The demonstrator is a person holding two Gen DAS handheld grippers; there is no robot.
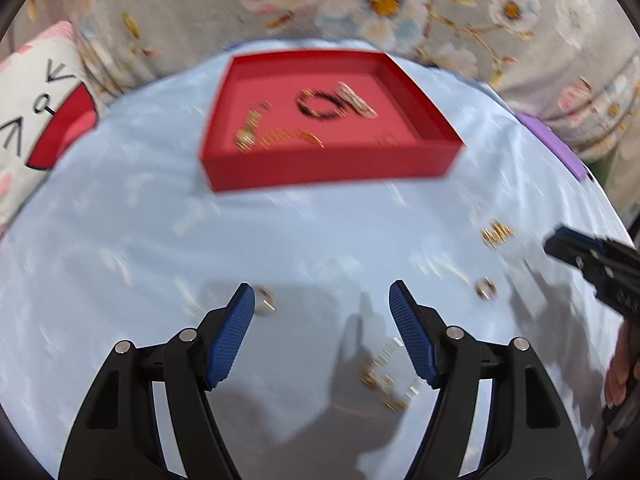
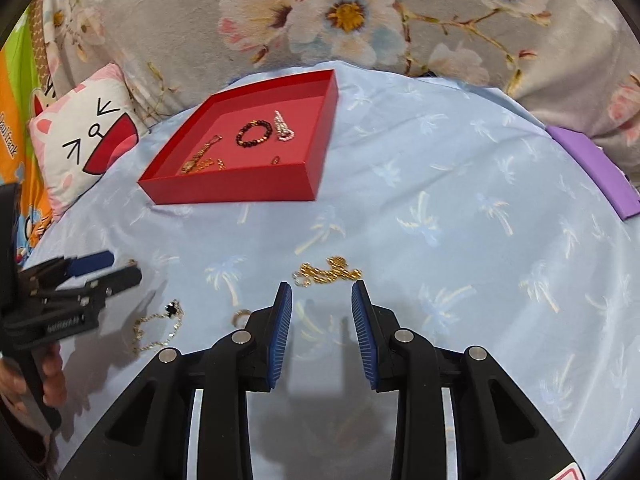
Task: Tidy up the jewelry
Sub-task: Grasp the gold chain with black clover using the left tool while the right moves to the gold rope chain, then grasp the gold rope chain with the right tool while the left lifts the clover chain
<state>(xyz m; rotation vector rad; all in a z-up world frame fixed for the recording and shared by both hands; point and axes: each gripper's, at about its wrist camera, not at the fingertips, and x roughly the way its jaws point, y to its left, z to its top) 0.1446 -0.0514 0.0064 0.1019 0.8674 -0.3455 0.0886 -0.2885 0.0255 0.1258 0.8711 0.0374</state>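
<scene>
A red tray [image 1: 328,164] [image 2: 232,190] on the light blue cloth holds a dark bead bracelet [image 2: 254,132], a silver piece [image 2: 283,126] and several gold pieces [image 2: 200,160]. My left gripper [image 1: 322,290] is open and empty above the cloth, with a thin gold necklace [image 1: 386,376] [image 2: 158,326] below its right finger and a ring [image 1: 264,300] by its left fingertip. My right gripper [image 2: 322,286] is open and empty, just short of a gold chain [image 2: 328,272] [image 1: 496,234]. Another ring [image 2: 240,317] lies left of it. The left wrist view is blurred.
A cat-face pillow [image 2: 86,136] lies left of the tray. A purple box [image 2: 596,168] sits at the cloth's right edge. A grey floral blanket [image 2: 360,12] lies behind. The left gripper shows at the left of the right wrist view [image 2: 80,280].
</scene>
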